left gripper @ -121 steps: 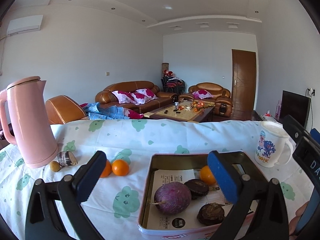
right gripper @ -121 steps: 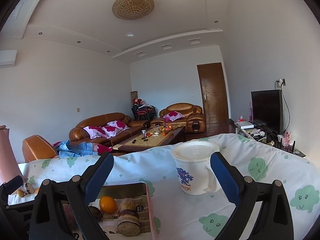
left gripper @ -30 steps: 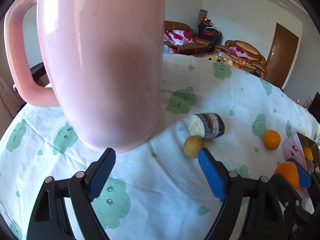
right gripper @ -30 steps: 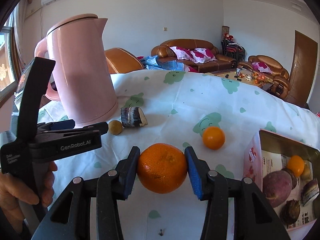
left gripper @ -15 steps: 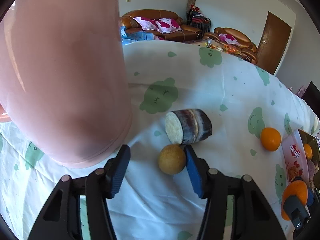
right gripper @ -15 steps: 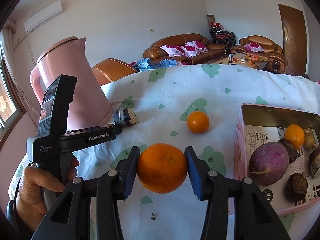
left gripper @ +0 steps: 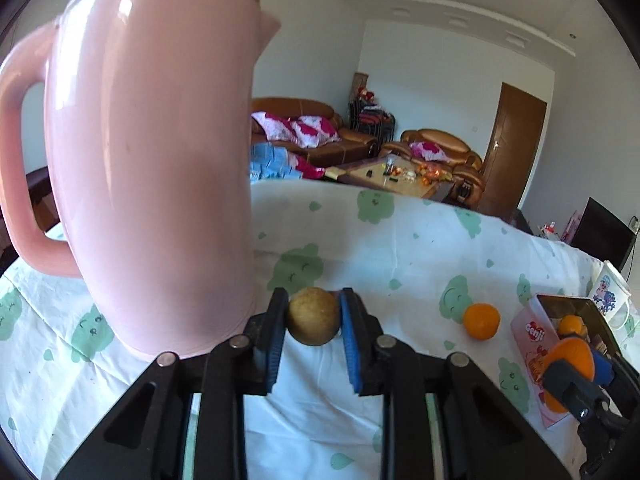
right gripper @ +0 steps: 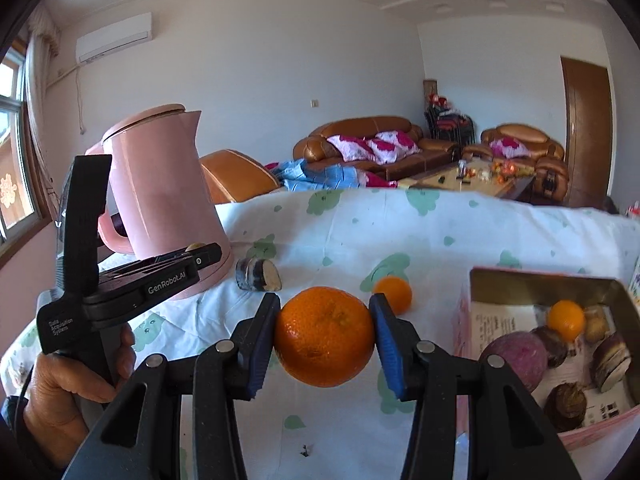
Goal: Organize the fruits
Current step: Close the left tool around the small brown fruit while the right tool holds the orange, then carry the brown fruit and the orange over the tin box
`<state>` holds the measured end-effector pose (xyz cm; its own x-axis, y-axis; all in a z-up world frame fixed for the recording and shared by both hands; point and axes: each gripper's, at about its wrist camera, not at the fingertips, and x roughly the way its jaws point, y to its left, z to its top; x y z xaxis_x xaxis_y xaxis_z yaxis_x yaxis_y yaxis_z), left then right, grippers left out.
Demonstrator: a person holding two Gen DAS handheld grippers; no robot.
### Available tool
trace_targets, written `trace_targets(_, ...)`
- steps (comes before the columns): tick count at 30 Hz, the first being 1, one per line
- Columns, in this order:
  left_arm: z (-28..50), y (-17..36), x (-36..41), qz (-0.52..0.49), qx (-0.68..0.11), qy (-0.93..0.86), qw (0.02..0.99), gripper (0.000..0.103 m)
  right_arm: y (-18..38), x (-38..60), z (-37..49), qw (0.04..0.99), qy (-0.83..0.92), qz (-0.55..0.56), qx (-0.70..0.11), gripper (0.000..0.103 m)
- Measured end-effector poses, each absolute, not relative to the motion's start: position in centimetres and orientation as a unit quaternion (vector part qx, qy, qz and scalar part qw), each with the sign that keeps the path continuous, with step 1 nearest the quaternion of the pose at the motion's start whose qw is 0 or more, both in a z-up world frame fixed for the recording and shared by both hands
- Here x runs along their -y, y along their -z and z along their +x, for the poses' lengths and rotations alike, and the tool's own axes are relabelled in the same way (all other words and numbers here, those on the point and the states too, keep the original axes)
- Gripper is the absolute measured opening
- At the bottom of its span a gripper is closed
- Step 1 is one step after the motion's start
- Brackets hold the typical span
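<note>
Clamping a small brown fruit (left gripper: 313, 316), the left gripper (left gripper: 313, 322) matches the right gripper (right gripper: 325, 336), fingers pinching an orange (right gripper: 325, 336), both tin-bound (right gripper: 600, 288).

We see a pink kettle (left gripper: 152, 184) standing upright on the worktop (left gripper: 420, 248), just to the left of our left fingers (left gripper: 276, 332) and close against them; from the right camera it sits far to the left of our right fingers (right gripper: 260, 344). A white cloth with green cloud faces (right gripper: 400, 236) covers the worktop under and ahead of both pairs of fingers. A white mug with a blue cartoon (left gripper: 610, 292) stands far off to the right. Beyond the worktop's far edge we see brown leather sofas with pink-flowered cushions (right gripper: 368, 140), a low coffee table (right gripper: 476, 180), a wooden door (right gripper: 586, 132), a dark television (left gripper: 604, 232), and an air conditioner (right gripper: 114, 36) high on the wall.
</note>
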<state>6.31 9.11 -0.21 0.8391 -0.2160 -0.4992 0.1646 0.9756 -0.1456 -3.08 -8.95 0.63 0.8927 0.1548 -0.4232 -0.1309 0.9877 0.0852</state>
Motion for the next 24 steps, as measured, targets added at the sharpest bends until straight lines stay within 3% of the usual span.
trace_targets(9,4.2,-1.4,-8.3,-0.054,-0.204,0.146,0.966,0.027,-1.0,8.8,-3.4,0.979,-0.057,0.006,-0.195,0.049)
trace_targets(24,1.4,-1.5,-5.7,0.014,-0.188,0.086,0.978,0.027,-0.9,8.1,-3.7,0.98,-0.05,-0.011,-0.192,0.049)
